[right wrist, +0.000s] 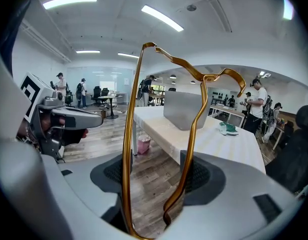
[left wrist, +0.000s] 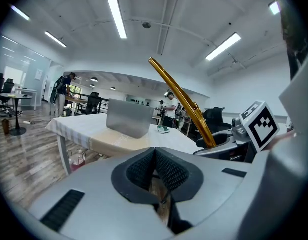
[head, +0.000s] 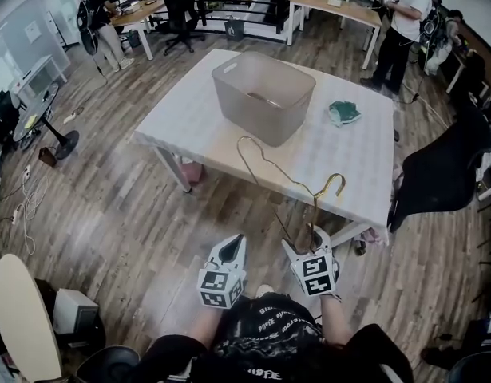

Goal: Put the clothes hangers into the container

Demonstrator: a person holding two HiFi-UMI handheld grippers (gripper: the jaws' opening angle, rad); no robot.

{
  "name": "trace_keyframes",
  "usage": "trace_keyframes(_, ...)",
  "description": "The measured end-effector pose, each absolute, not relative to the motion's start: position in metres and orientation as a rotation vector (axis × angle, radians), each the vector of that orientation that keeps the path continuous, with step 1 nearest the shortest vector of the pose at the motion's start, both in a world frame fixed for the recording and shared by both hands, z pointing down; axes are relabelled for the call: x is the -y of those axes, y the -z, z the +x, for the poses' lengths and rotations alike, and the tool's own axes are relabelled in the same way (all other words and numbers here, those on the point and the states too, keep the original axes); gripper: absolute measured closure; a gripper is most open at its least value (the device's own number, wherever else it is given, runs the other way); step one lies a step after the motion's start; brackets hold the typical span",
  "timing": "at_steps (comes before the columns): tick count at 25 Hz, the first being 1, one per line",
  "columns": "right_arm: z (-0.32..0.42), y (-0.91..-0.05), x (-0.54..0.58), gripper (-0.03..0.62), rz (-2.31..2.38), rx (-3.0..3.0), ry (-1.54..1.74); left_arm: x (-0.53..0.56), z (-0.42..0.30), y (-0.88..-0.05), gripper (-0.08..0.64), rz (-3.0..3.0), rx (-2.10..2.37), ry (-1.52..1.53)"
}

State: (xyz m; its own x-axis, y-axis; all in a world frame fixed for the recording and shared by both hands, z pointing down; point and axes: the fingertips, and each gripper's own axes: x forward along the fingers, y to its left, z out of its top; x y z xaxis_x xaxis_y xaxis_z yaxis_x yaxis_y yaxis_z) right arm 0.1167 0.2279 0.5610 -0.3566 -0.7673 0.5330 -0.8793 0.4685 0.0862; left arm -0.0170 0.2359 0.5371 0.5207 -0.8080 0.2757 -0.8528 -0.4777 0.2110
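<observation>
Clothes hanger, gold and thin-wired, was gripped in the right gripper. The jaws were seen standing fairly wide, each ribbed pad set against one of the hanger's two runs of wire, and the hanger was carried upright between them.

In the head view the same hanger was held up in the air. Its hook was raised over the near edge of the table, and its far bend was seen close to the near wall of the container, outside it. The right gripper itself was kept short of the table, above the wood floor.

The left gripper was clenched, its pads brought together at the tips, and nothing was made out between them. It was held just beside the right one, and from its own camera the hanger was seen slanting up on the right.

Further out, the container, a translucent grey bin with a cut-out handle, was stood upright near the middle of the white-topped table. A small green item was laid to its right, apart from it. A black office chair was parked at the table's right end. Two people were seen standing at desks in the background.
</observation>
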Motion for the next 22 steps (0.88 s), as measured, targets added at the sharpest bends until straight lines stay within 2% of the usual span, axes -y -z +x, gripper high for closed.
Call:
trace_keyframes(13,0.144,-0.571,-0.204,0.285,1.391,2.193,-0.326,-0.198,0.010,-0.542,0.540,2.468,1.366,-0.213)
trace_keyframes(22,0.148,-0.570,-0.128,0.285,1.451,2.141,-0.347,-0.103,0.004,-0.538,0.540,2.505,1.337,-0.210)
